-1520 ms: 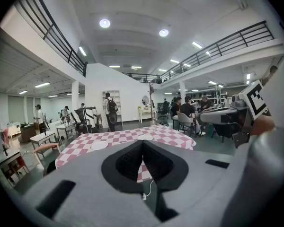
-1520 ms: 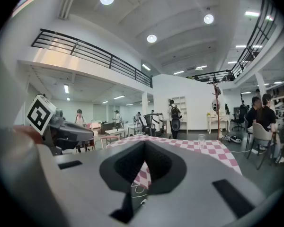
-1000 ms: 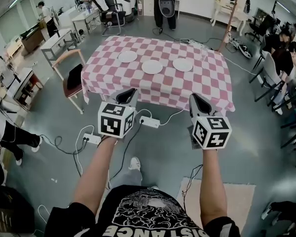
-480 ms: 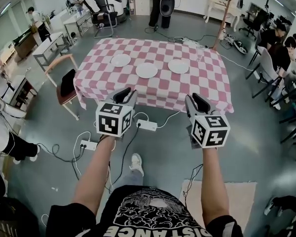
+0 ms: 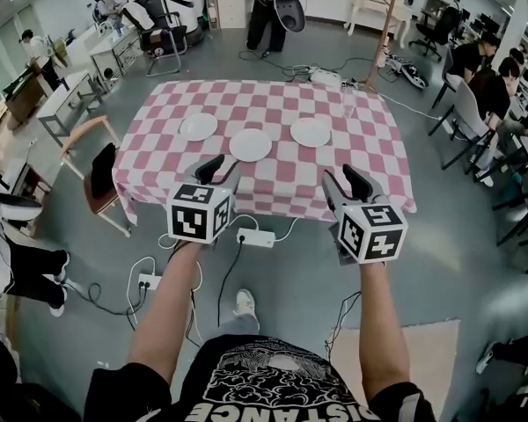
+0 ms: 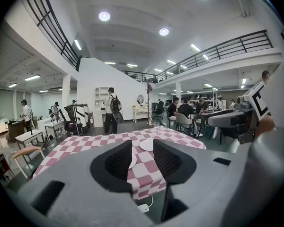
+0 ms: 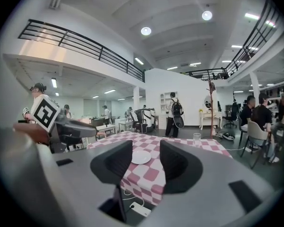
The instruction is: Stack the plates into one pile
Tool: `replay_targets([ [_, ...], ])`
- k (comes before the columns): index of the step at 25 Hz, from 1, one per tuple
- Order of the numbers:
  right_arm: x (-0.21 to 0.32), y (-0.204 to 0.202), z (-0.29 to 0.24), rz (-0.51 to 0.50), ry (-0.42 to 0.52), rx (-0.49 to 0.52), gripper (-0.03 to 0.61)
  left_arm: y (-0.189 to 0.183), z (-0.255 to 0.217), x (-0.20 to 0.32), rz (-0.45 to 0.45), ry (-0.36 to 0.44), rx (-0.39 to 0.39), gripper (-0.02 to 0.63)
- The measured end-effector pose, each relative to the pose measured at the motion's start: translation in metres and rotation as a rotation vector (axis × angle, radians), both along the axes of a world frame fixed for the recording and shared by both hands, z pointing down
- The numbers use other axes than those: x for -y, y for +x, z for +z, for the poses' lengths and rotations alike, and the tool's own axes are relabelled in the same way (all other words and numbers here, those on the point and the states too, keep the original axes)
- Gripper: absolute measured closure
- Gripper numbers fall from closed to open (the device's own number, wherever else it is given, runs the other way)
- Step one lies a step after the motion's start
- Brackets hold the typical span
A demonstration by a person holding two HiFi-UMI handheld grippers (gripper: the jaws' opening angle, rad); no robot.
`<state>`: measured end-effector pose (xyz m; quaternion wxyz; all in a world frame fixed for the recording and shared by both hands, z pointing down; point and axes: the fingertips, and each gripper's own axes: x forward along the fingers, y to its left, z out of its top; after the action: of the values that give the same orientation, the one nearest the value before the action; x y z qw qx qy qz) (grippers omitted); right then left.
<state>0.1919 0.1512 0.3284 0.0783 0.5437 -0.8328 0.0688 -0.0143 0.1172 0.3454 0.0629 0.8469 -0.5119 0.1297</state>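
Our left gripper (image 5: 218, 170) hangs short of the table (image 5: 273, 183). Its jaws have just been opening and stand partly apart with nothing between them. On the table three plates sit apart in a row: left plate (image 5: 198, 127), middle plate (image 5: 250, 144), right plate (image 5: 311, 132). They look thin, stiff, glossy and probably breakable, so we would pinch each at its rim and lift it level. Our right gripper (image 5: 345, 183) has likewise been opening and is empty.

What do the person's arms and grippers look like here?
The left gripper and right gripper are grey, each with two dark jaws and a white cube bearing black square markers. The forearms are bare; the person wears a black T-shirt with white print. Both pairs of jaws have just been opening, with nothing between them.
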Motion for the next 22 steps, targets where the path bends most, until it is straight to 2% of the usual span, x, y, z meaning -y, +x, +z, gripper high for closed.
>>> replay_targets([
  [3,0.022,-0.002,0.001,0.023,-0.013,-0.004,0.379,0.000,0.000,0.028,0.030,-0.003,0.008,0.463],
  [10,0.067,-0.010,0.002,0.076,-0.046,0.009,0.350,-0.001,0.003,0.086,0.105,-0.035,-0.008,0.405],
  [13,0.085,-0.014,0.001,0.097,-0.056,0.026,0.311,-0.003,0.005,0.108,0.129,-0.048,-0.018,0.383],
  [22,0.124,-0.026,0.000,0.158,-0.070,0.001,0.307,-0.010,0.007,0.157,0.196,-0.062,-0.047,0.354],
])
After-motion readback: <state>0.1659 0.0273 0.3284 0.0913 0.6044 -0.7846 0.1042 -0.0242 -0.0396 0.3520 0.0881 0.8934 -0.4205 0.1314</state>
